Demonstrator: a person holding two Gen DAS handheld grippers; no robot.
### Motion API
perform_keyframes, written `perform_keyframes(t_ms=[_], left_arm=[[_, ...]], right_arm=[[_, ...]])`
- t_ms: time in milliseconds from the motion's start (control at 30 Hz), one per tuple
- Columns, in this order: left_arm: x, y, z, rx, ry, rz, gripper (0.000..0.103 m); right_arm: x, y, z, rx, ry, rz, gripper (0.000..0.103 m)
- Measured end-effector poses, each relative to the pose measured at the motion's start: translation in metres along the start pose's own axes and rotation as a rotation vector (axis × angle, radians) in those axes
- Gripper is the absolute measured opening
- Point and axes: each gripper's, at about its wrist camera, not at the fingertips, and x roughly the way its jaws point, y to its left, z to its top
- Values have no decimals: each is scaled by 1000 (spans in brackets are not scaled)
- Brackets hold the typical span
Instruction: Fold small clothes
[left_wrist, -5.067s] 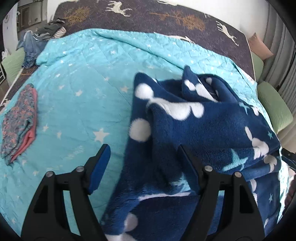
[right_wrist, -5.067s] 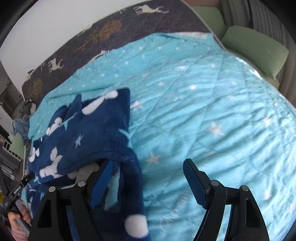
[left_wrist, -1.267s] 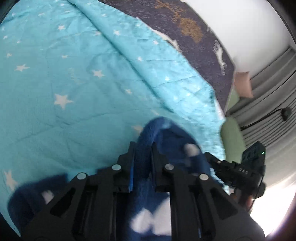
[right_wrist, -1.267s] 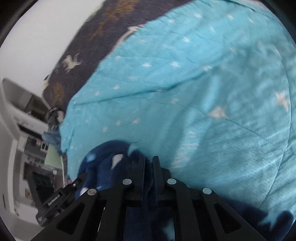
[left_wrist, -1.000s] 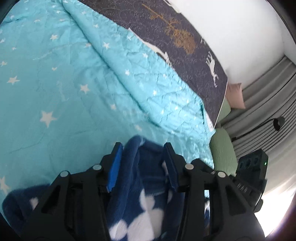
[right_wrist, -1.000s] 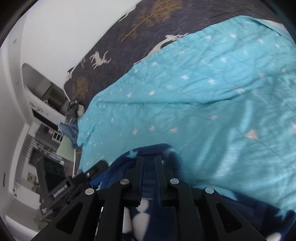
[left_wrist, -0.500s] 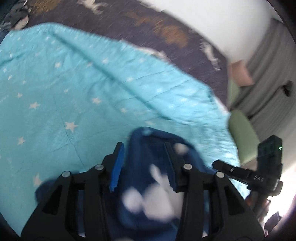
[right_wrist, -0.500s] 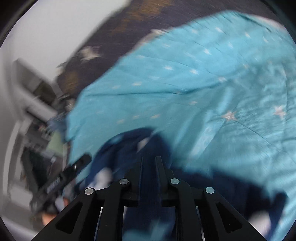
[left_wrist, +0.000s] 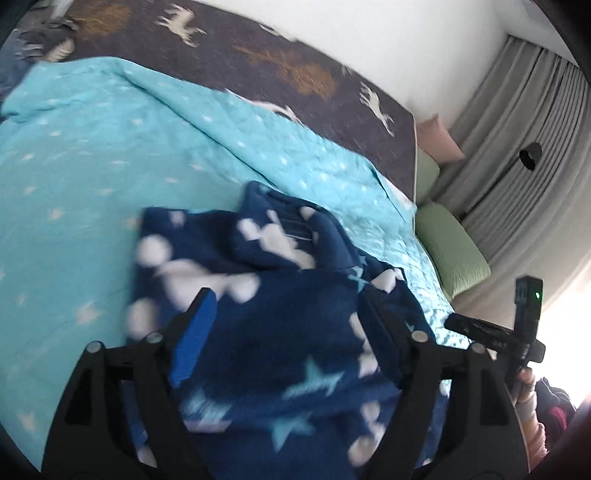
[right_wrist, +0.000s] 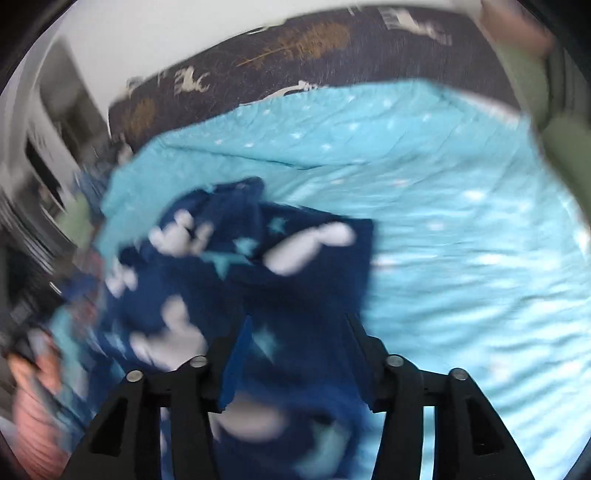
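Nearest the lens in the left wrist view, my left claw (left_wrist: 286, 314) stood wide, its jaws having just been opening; the navy fleece garment (left_wrist: 266, 332) lay under and between the fingers, but the pads were not pressing it. In the right wrist view my right claw (right_wrist: 299, 336) was about half spread, also just opened, with the same fleece (right_wrist: 258, 288) loose in the gap and no grip that I could see.

I judged this the release at the end of a fold: the top edge had been laid down and both claws had let go. The garment sat lumpy across the middle of each frame, a raised hump toward its upper end, so the next move called for flattening that bunch or taking a fresh edge for a second fold.

Beyond it spread the turquoise star quilt (left_wrist: 110, 155), then the dark deer-print bedcover (left_wrist: 258, 55) along the top, and green cushions (left_wrist: 450, 254) at the right.

The right view was badly smeared, so the garment's outline and my other hand at the lower left were hard to read. The fleece's near edge ran out of both frames, and I could not tell sleeves from body.
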Motion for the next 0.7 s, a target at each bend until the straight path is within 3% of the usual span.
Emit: perform_keyframes(t_ms=[100,200,267,300,367,500,700], left_arm=[[-19,23,-21,-107,-2,1,81],[-16,40,-39,-148,47,106,81],[-1,51,-43,-152,104,198,81],[9,56,-44,-172,131,207,81],[18,69,-47,-243,165,164,81],[19,75,-40,-324,164,149,81],[-18,66,-32,-334,42,105,81]], right_arm=[[-18,-8,-23,-40,14,-29,53],[-20,-7,-40,-36,23,-66,53],[-22,-2,-57,-35,32,-38,53],[-22,2,-63,-41,30,-27,53],[-22,11,-71,-65,11,-15,53],[-22,24,-77,-77,10,10,53],[-28,29,-77,-89,0,9,53]])
